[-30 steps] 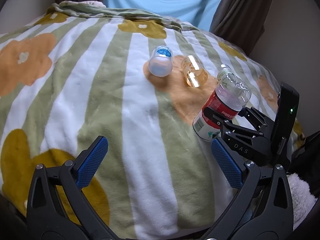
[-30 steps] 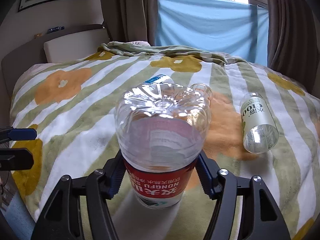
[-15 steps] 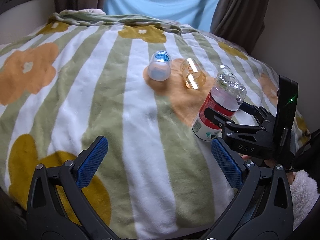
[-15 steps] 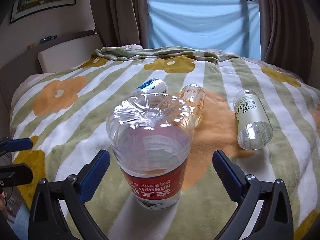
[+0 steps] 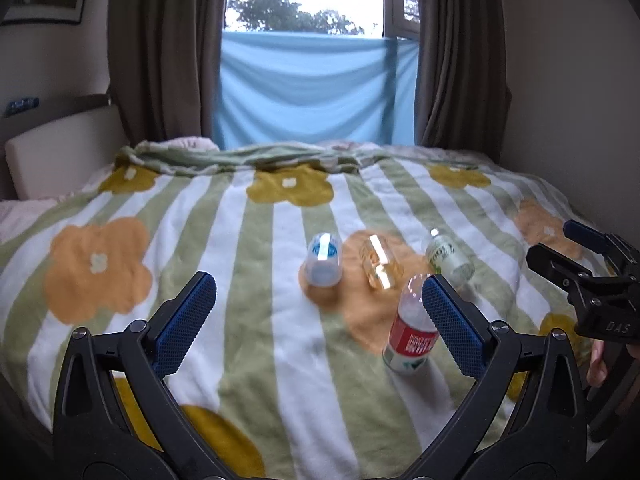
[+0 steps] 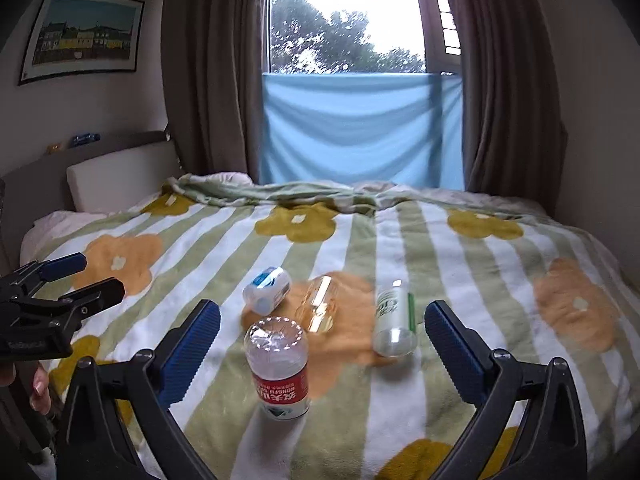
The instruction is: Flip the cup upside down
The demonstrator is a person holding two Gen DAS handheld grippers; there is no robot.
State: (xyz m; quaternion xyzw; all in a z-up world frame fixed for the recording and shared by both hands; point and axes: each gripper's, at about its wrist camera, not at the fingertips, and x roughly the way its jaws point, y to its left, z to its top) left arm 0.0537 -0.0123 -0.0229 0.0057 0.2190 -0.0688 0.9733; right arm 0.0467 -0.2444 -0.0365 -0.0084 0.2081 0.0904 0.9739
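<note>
A clear plastic cup with a red label [image 6: 279, 372] [image 5: 411, 330] stands upside down on the flowered blanket, its closed base on top. My right gripper [image 6: 322, 344] is open and held back above the cup, touching nothing. My left gripper [image 5: 320, 320] is open as well, empty, to the left of the cup. Each gripper shows at the edge of the other's view: the right gripper [image 5: 592, 268] and the left gripper [image 6: 68, 280].
Three containers lie on their sides behind the cup: a blue-labelled one [image 6: 267, 290], an amber glass [image 6: 318, 308] and a green-labelled clear one [image 6: 394, 322]. The striped blanket [image 6: 480, 280] covers the bed. A headboard [image 6: 112, 176] is at left, curtains and a window behind.
My right gripper opened, let go of the red-labelled cup and drew back and up. The cup stays standing inverted. My left gripper also lifted and tilted up toward the window.
</note>
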